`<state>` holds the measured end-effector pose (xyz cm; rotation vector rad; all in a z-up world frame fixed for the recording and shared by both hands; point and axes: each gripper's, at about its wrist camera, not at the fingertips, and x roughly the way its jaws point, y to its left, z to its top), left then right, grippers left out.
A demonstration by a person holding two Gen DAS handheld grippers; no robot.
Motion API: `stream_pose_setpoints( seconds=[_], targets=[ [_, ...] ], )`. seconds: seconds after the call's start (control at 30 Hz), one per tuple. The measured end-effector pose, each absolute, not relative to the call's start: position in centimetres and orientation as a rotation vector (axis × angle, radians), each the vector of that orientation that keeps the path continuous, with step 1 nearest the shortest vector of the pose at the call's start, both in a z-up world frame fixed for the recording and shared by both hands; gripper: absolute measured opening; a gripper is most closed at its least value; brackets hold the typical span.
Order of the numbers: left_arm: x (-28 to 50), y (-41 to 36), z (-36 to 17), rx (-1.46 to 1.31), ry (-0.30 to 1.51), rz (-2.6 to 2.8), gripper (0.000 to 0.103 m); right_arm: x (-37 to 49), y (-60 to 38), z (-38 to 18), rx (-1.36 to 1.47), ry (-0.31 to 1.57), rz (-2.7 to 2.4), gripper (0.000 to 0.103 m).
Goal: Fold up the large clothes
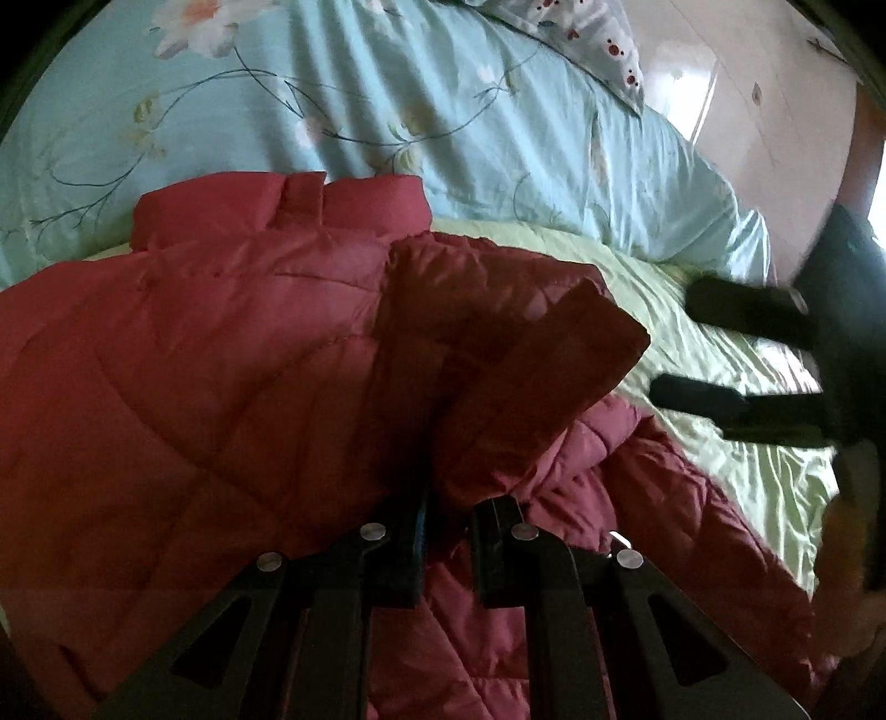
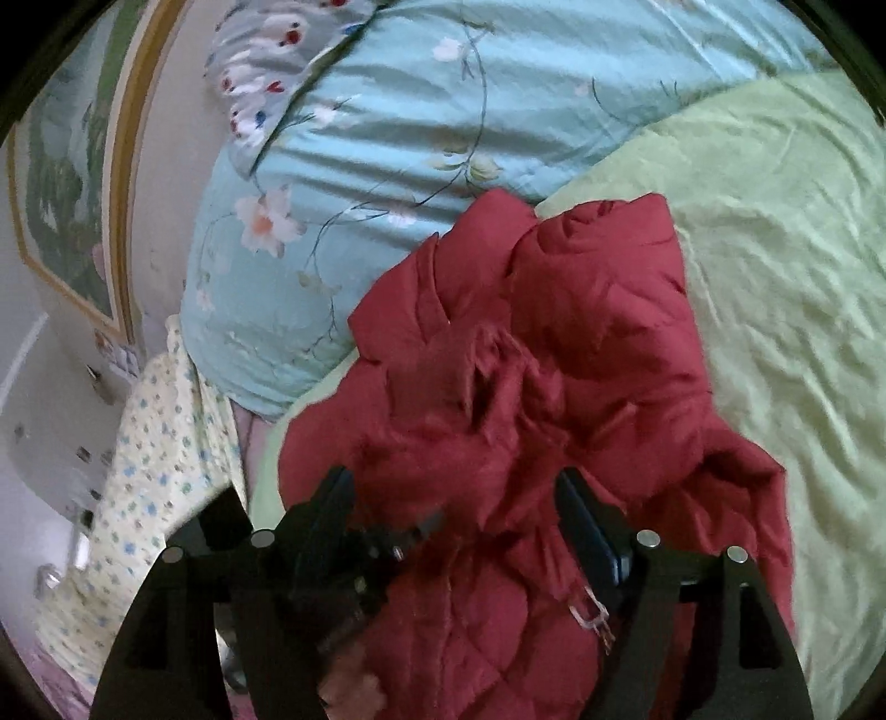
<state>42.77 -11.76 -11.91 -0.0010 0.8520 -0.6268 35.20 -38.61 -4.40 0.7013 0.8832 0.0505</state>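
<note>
Red quilted jacket [image 1: 194,343] spread on green sheet [image 1: 747,482], collar toward blue floral quilt [image 1: 387,99]. Sleeve [image 1: 515,365] pinched in left gripper [image 1: 448,531], raised over the body — likely being folded inward. Right gripper [image 2: 454,498] spread wide, empty, hovering above bunched fabric — probably set to grab or smooth. Patterned pillow [image 1: 587,33] at far edge.
</note>
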Motion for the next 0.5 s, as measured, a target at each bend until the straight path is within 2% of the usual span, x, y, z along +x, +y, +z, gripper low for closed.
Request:
stream_pose_setpoints(
  seconds=[0.2,0.23,0.27,0.33,0.37,0.4,0.47,0.5],
  targets=[
    [43.3,-12.7,-12.9,0.029,0.857,-0.623,0.012,38.5,-40.2,-7.0,0.800,0.922,0.073,0.080],
    [43.5,-13.0,-13.0,0.035,0.862,-0.620,0.013,39.0,-40.1,-7.5,0.813,0.934,0.087,0.076],
    [43.4,-13.1,-13.1,0.038,0.869,-0.620,0.020,39.3,-40.0,-7.9,0.821,0.944,0.100,0.072],
    [43.4,-13.0,-12.9,0.034,0.890,-0.627,0.039,40.0,-39.6,-8.4,0.805,0.965,0.108,0.023],
    [43.0,-12.7,-12.8,0.024,0.892,-0.641,0.057,40.2,-39.4,-8.5,0.777,0.982,0.082,0.014],
    [42.9,-12.5,-12.5,0.010,0.896,-0.657,0.073,40.2,-39.4,-8.6,0.770,0.986,0.076,0.014],
    [42.2,-11.9,-11.9,-0.001,0.889,-0.670,0.084,40.1,-39.6,-8.6,0.773,0.972,0.078,0.012],
    [41.9,-11.6,-11.7,0.001,0.881,-0.667,0.084,40.0,-39.7,-8.5,0.761,0.965,0.071,0.011]
  ],
)
